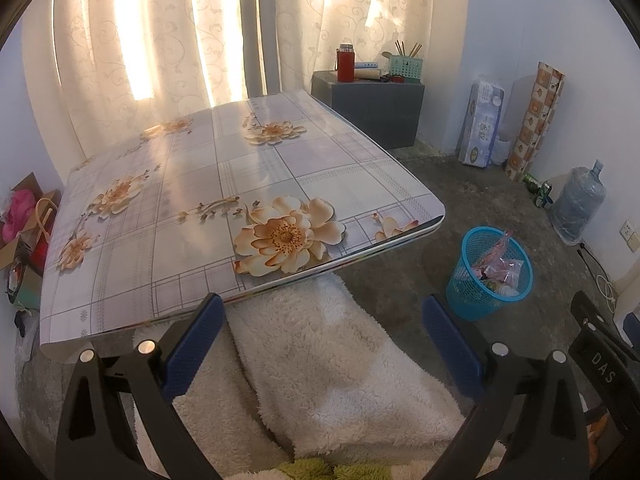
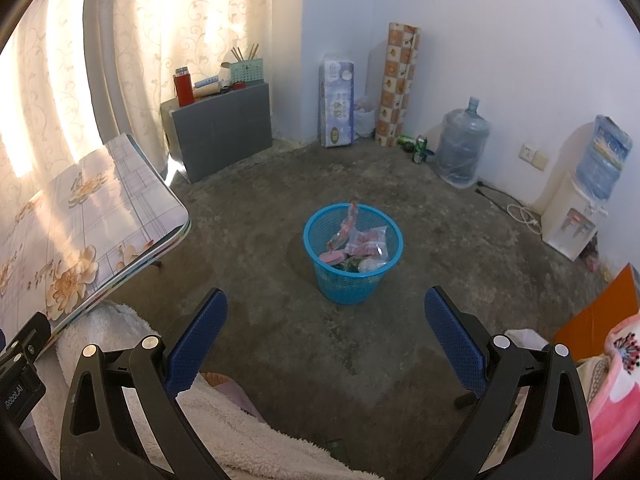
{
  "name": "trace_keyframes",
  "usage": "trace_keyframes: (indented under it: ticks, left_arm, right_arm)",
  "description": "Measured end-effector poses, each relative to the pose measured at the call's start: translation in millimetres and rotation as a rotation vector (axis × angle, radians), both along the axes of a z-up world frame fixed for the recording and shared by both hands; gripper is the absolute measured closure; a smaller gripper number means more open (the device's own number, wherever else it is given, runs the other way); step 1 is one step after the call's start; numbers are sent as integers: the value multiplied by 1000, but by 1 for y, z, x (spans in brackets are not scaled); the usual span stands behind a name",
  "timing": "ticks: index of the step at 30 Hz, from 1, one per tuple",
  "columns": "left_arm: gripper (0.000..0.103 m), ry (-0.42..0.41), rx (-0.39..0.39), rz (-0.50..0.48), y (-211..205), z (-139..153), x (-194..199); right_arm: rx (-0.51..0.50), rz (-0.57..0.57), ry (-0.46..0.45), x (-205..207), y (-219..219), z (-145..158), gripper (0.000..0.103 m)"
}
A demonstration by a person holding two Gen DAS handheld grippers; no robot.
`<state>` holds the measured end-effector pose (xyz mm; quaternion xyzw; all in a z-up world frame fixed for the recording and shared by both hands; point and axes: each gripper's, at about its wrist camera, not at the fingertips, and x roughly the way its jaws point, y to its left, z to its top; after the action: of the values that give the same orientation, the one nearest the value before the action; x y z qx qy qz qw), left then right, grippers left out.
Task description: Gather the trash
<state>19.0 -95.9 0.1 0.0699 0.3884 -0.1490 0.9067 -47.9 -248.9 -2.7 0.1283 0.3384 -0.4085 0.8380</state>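
Note:
A blue mesh waste basket (image 2: 352,280) stands on the concrete floor, holding several plastic wrappers and bags (image 2: 362,246). The same basket (image 1: 476,292) shows at the right in the left wrist view, past the table corner. My right gripper (image 2: 326,328) is open and holds nothing, hovering above the floor a little short of the basket. My left gripper (image 1: 324,332) is open too, over a white fleece cover (image 1: 320,368) at the table's near edge. The floral-print tabletop (image 1: 200,200) carries nothing that I can see.
A dark grey box (image 2: 224,128) with a red flask and a pen holder stands by the curtain. Along the wall are a tissue pack (image 2: 336,104), a patterned roll (image 2: 398,84), cans, a water jug (image 2: 460,144) and a water dispenser (image 2: 576,216). Cables lie on the floor near the dispenser.

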Motion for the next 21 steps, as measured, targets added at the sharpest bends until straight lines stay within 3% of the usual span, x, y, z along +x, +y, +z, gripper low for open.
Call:
trace_keyframes:
  ticks: [21]
  left_arm:
    - [6, 1, 3, -5, -1, 0, -1]
  right_arm:
    - [11, -12, 3, -2, -2, 2, 8]
